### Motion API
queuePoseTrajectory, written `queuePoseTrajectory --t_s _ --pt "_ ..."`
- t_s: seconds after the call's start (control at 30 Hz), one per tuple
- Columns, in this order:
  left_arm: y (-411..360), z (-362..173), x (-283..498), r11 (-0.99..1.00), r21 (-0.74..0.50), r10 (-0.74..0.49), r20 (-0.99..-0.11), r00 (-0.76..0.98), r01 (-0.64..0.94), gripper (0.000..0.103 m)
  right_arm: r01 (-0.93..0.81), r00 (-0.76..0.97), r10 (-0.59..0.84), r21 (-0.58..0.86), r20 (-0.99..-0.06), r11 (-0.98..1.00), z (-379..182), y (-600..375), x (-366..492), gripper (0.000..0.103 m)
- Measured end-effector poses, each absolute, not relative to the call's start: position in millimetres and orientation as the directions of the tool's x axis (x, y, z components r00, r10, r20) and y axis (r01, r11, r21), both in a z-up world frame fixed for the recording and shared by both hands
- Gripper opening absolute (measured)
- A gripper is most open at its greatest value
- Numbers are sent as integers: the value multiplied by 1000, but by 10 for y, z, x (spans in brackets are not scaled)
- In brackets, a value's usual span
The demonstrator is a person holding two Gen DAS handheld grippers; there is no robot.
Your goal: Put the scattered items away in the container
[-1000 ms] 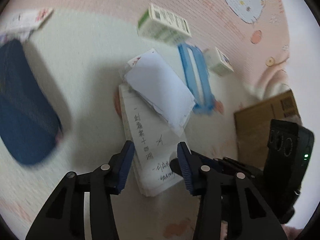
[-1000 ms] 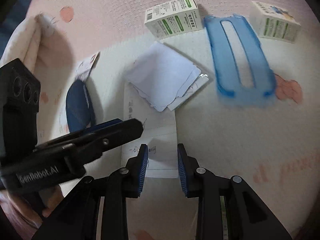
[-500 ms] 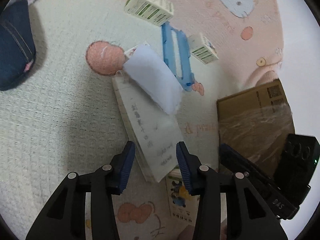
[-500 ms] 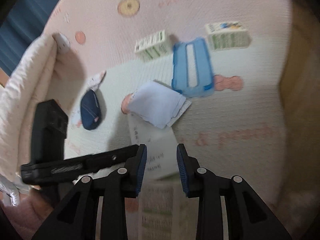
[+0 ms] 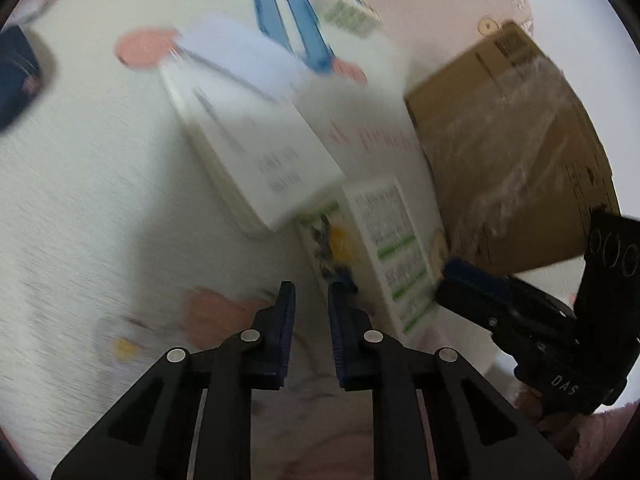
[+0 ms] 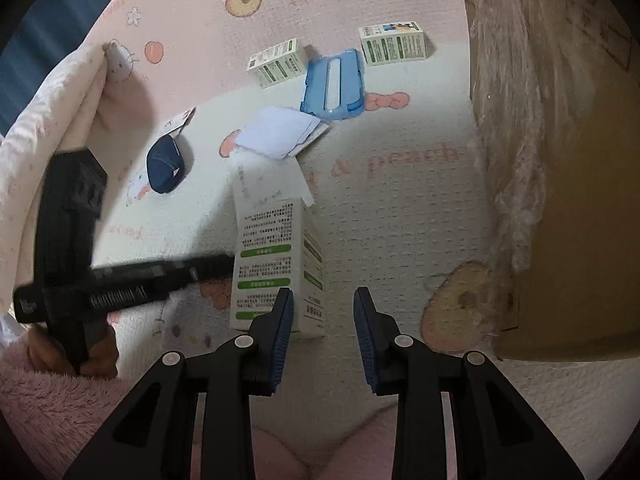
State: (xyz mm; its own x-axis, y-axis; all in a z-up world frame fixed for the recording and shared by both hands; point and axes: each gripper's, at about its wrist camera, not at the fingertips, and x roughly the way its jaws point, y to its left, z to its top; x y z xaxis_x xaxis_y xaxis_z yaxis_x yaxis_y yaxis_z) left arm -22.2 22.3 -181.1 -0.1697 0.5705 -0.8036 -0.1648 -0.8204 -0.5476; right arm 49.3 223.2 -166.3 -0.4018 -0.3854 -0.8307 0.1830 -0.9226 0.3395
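Left gripper (image 5: 311, 294): fingers nearly closed, narrow gap, nothing between them; narrower than half a second ago, when a wider gap framed the note sheet.
Right gripper (image 6: 323, 312): fingers spread wide, empty; wider than half a second ago; left finger (image 6: 283, 320) overlaps the near end of the carton.
Carton (image 6: 276, 268): white box, green bars, small Chinese print not readable; lies on the mat, near both grippers, outside the cardboard box.
Note sheet (image 6: 264, 184): handwritten, unreadable; partly under the carton.
Folded papers (image 6: 280, 136): on the sheet's far end.
Blue plastic frame (image 6: 334, 84): between two small green-print boxes (image 6: 276, 63) (image 6: 394, 44).
Cardboard box (image 5: 512, 148): right of the carton, taped.
Mat (image 6: 400, 208): pink print reads "& peach".
Navy pouch (image 6: 162, 164): far left.
Left-wrist view: motion-blurred now.
Tool lettering: "DAS" (image 5: 564, 384).
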Motion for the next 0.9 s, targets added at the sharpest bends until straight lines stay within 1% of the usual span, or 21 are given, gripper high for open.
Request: queuePoseTrajectory --t_s 0.03,0.07,0.1,0.17,0.23,0.3,0.33,0.37,0.47,0.53,0.6,0.63,0.67,0.7,0.73,0.77,0.8,0.9 --pt "293 -1823 -214 -815 -552 577 -801 -156 -176 13 194 -401 -385 333 -831 -923 -1664 2206 484 28" --pt "366 -1821 -214 -817 -543 572 -806 -153 -196 8 203 -397 -374 317 -838 -926 -1668 2172 480 28" --pt "442 -1808 -220 -824 -519 557 -816 -156 -227 5 211 -402 -365 303 -840 -929 -1664 2138 471 28" --pt "533 -1801 -263 -831 -497 543 -822 -171 -249 4 209 -436 -320 252 -841 -945 -1639 2095 458 28" --pt "574 -1855 -359 -815 -534 571 -806 -153 -227 3 193 -478 -267 196 -837 -961 -1631 2098 393 28" --pt "602 -1909 -487 -791 -580 608 -782 -140 -193 3 161 -512 -234 175 -827 -971 -1639 2147 300 30" --pt "616 -1922 -541 -787 -588 614 -776 -142 -185 0 134 -530 -209 163 -822 -978 -1645 2182 231 30" --pt "612 -1939 -607 -784 -595 619 -771 -153 -174 0 118 -542 -191 151 -818 -982 -1642 2189 181 32" --pt "539 -1996 -800 -753 -646 657 -732 -179 -122 0 68 -582 -101 75 -807 -995 -1639 2163 31 31" --pt "499 -1977 -883 -750 -654 658 -721 -219 -99 0 59 -593 -52 20 -804 -998 -1616 2135 -73 31" --pt "457 -1882 -936 -753 -649 653 -716 -248 -110 0 41 -592 -23 -2 -806 -999 -1586 2139 -123 31" --pt "431 -1818 -935 -756 -643 649 -713 -265 -121 3 38 -591 -33 13 -806 -999 -1571 2154 -123 32" --pt "397 -1742 -920 -763 -632 641 -713 -285 -136 11 35 -593 -50 37 -804 -999 -1551 2173 -101 32" --pt "355 -1662 -894 -777 -612 625 -719 -303 -149 28 29 -593 -64 58 -803 -998 -1535 2187 -66 33" --pt "304 -1588 -866 -793 -589 605 -729 -320 -157 38 27 -591 -73 70 -803 -997 -1524 2187 -25 33" --pt "253 -1533 -841 -801 -576 593 -731 -338 -161 50 37 -589 -89 84 -803 -996 -1517 2179 20 35" --pt "184 -1465 -822 -809 -565 581 -725 -370 -165 52 47 -586 -98 87 -805 -995 -1514 2156 55 36" --pt "20 -1339 -827 -861 -484 499 -741 -450 -158 53 94 -581 -133 96 -803 -991 -1521 2047 146 37"
